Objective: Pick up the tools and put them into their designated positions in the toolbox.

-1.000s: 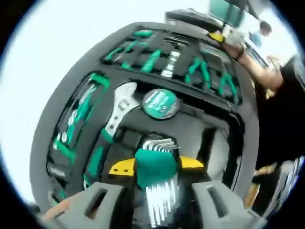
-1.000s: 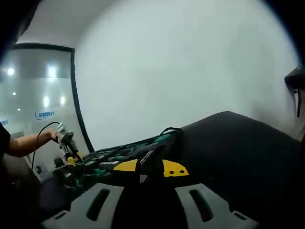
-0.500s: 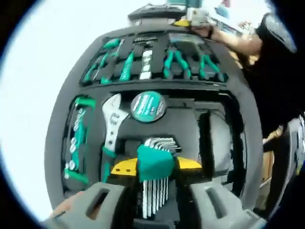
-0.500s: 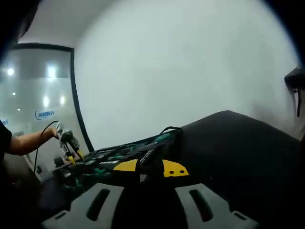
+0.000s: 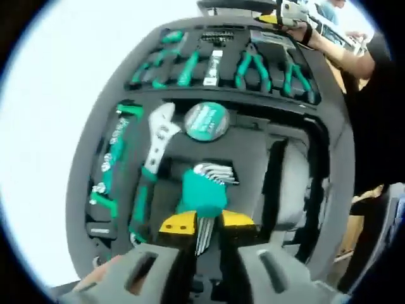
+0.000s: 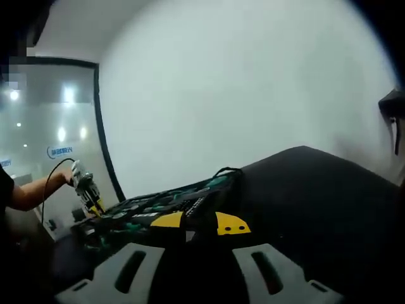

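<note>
The open toolbox point(image 5: 253, 149) has a grey foam tray with cut-out slots. A set of hex keys in a green holder point(image 5: 202, 192) lies over the tray's middle recess. My left gripper point(image 5: 209, 223) has its yellow tips close together around the key shafts just below the holder. In the right gripper view my right gripper point(image 6: 199, 223) is open and holds nothing, low beside the toolbox point(image 6: 158, 206). The left gripper point(image 6: 85, 183) shows there at the tray's far end in a hand. The right gripper point(image 5: 285, 11) appears at the top of the left gripper view.
In their slots sit an adjustable wrench point(image 5: 158, 136), a round green tape measure point(image 5: 206, 120), pliers point(image 5: 253, 66), screwdrivers point(image 5: 183, 66) and a rack of small pieces point(image 5: 107, 164). A black curved surface point(image 6: 316, 209) rises to the right. A white tabletop point(image 5: 50, 95) surrounds the box.
My left gripper's jaws have drawn closer together and now sit on the key shafts below the green holder instead of beside it. The right gripper has stayed still.
</note>
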The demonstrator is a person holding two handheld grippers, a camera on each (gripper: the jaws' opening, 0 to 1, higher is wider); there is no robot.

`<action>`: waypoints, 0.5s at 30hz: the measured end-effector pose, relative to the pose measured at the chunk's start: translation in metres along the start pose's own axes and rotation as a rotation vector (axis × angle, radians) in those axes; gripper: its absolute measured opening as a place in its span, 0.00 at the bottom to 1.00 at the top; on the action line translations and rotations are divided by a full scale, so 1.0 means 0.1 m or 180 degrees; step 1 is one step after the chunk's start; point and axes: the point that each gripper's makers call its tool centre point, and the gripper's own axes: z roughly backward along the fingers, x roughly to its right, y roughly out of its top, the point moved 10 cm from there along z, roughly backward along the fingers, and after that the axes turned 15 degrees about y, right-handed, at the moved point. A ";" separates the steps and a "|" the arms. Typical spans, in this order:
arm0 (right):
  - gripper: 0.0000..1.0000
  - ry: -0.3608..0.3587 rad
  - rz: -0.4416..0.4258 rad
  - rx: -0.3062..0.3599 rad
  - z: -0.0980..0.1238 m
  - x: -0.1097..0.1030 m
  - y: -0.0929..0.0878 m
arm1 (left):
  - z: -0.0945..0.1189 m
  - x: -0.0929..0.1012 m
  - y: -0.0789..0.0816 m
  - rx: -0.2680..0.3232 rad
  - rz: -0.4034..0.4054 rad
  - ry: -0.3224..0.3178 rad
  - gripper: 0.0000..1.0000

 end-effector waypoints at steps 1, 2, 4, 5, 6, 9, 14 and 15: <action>0.15 -0.0009 -0.0012 0.0009 0.00 0.00 0.00 | 0.00 -0.02 0.04 0.0148 -0.0035 0.0149 0.06; 0.15 -0.0012 -0.0015 0.0009 0.00 0.01 0.00 | 0.02 -0.03 0.05 0.0118 -0.0175 0.0139 0.06; 0.15 -0.0009 -0.0015 0.0001 0.00 0.01 0.00 | 0.04 -0.06 0.04 0.0064 -0.0139 0.0079 0.06; 0.15 -0.0004 -0.0010 -0.0007 0.00 0.01 0.00 | 0.04 -0.06 0.05 0.0090 -0.0097 0.0069 0.06; 0.15 0.0000 -0.0006 -0.0014 0.00 0.01 -0.01 | 0.03 -0.05 0.06 0.0113 -0.0097 0.0067 0.06; 0.15 0.0003 -0.0005 -0.0023 -0.01 0.01 -0.01 | -0.02 0.02 0.06 0.0070 -0.0128 0.0000 0.03; 0.15 0.0007 -0.0004 -0.0024 -0.01 0.01 -0.01 | -0.02 0.03 0.06 0.0037 -0.0136 -0.0153 0.02; 0.15 0.0006 -0.0003 -0.0023 -0.01 0.00 -0.01 | -0.03 0.03 0.06 0.0039 -0.0179 -0.0185 0.02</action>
